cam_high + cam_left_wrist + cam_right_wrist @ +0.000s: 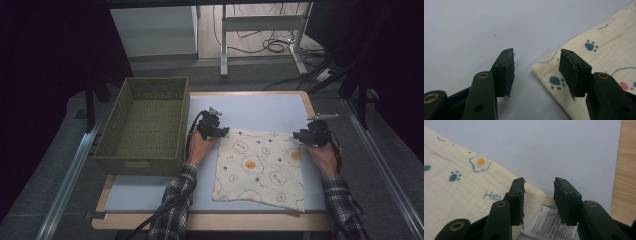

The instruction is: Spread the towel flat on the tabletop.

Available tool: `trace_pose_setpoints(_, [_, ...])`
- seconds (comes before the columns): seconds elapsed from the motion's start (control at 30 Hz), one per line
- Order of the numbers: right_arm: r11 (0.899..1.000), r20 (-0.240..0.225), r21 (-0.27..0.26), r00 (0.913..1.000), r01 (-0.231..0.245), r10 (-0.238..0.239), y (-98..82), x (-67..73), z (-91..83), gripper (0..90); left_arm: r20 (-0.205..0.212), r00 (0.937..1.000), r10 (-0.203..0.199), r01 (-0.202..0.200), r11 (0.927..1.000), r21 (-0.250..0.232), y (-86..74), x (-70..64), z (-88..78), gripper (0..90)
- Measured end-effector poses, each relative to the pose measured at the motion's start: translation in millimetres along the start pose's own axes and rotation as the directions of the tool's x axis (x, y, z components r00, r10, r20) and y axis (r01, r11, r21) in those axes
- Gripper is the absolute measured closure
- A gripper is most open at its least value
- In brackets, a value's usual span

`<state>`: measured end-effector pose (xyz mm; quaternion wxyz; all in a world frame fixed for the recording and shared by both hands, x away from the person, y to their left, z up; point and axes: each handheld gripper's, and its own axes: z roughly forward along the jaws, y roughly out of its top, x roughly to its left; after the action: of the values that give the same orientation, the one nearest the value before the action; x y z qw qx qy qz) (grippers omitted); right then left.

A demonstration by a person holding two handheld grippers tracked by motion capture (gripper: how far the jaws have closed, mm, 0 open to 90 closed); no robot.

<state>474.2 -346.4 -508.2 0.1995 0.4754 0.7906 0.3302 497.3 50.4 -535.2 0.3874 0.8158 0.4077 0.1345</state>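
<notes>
Lying flat on the pale blue mat [270, 107], the cream cloth [260, 167] with fried-egg and paw prints is the landmark here; everything else is placed from it. Cloth sits toward the near right part of the mat, its near edge close to the mat's front edge, spread almost square with a slightly rumpled near corner. Left gripper [216, 131] at the cloth's far left corner, held by the person's left hand [199, 147] just off the cloth's left edge. In the left gripper view the left gripper [536, 72] has its jaws apart, one over bare mat, the other over the cloth [596, 57]; the corner tip lies in the gap between them, pads not pressing on it. Right gripper [312, 135] at the cloth's far right corner, right hand [325, 155] alongside the right edge. In the right gripper view the right gripper [539, 200] also stands apart, straddling the cloth's [461, 187] corner, with a white care label [549, 225] lying between the jaws; no clamping visible. A green woven basket [145, 150] stands well to the left of the cloth, beyond the left hand. Wooden table edge [627, 170] shows past the mat, right of the cloth.
</notes>
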Motion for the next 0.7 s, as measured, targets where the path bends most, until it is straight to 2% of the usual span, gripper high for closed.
trace_pose_setpoints(0.07, [1.000, -0.003, 0.016, 1.0000, 0.003, -0.003, -0.8, -1.0, 4.6, 60.4, -0.027, 0.9995, 0.019, -0.018, 0.9998, 0.009, -1.5, 0.0, 1.9, 46.0])
trace_pose_setpoints(0.13, [1.000, -0.003, 0.005, 0.9997, 0.024, -0.024, -2.2, 0.6, 7.6, 63.1, -0.024, 0.9993, 0.027, -0.027, 0.9996, 0.001, -2.9, 0.9, 3.0, 45.8])
trace_pose_setpoints(0.2, [1.000, -0.010, 0.005, 0.9998, 0.019, -0.019, -2.3, 1.5, 7.6, 68.7, -0.020, 0.9993, 0.031, -0.031, 0.9995, 0.000, -2.9, 0.7, 3.2, 46.9])
trace_pose_setpoints(0.27, [1.000, -0.030, 0.005, 0.9995, 0.008, -0.007, -2.9, 2.9, 7.3, 78.1, -0.004, 0.9993, 0.037, -0.037, 0.9993, -0.002, -3.4, -1.1, 2.8, 55.8])
trace_pose_setpoints(0.3, [1.000, -0.035, 0.007, 0.9994, 0.002, -0.002, -3.2, 3.7, 7.1, 80.5, 0.001, 0.9997, 0.025, -0.025, 0.9997, -0.003, -3.7, -3.3, 2.7, 59.1])
trace_pose_setpoints(0.33, [1.000, -0.040, 0.007, 0.9992, 0.000, 0.000, -3.5, 4.6, 7.0, 83.4, 0.008, 0.9999, 0.015, -0.015, 0.9999, -0.004, -3.8, -5.0, 2.7, 66.9])
trace_pose_setpoints(0.43, [1.000, -0.045, 0.021, 0.9989, 0.016, -0.015, -3.4, 7.4, 4.9, 86.3, 0.040, 0.9992, -0.006, 0.007, 1.0000, -0.005, -3.9, -8.5, 3.1, 84.6])
trace_pose_setpoints(0.5, [0.998, -0.030, 0.034, 0.9986, 0.044, -0.043, -2.6, 10.6, 2.9, 87.2, 0.024, 0.9995, 0.020, -0.020, 0.9997, 0.010, -1.0, -10.4, 2.5, 87.7])
trace_pose_setpoints(0.57, [0.998, -0.012, 0.021, 0.9985, 0.053, -0.053, -0.3, 11.5, 0.6, 87.6, -0.014, 0.9991, 0.039, -0.039, 0.9992, 0.002, 2.7, -10.8, 1.0, 88.1])
trace_pose_setpoints(0.7, [0.999, -0.002, -0.020, 0.9992, 0.041, -0.041, 10.7, 6.9, -2.8, 87.7, -0.050, 0.9986, 0.020, -0.022, 0.9991, -0.036, 18.7, -0.1, -5.9, 88.1])
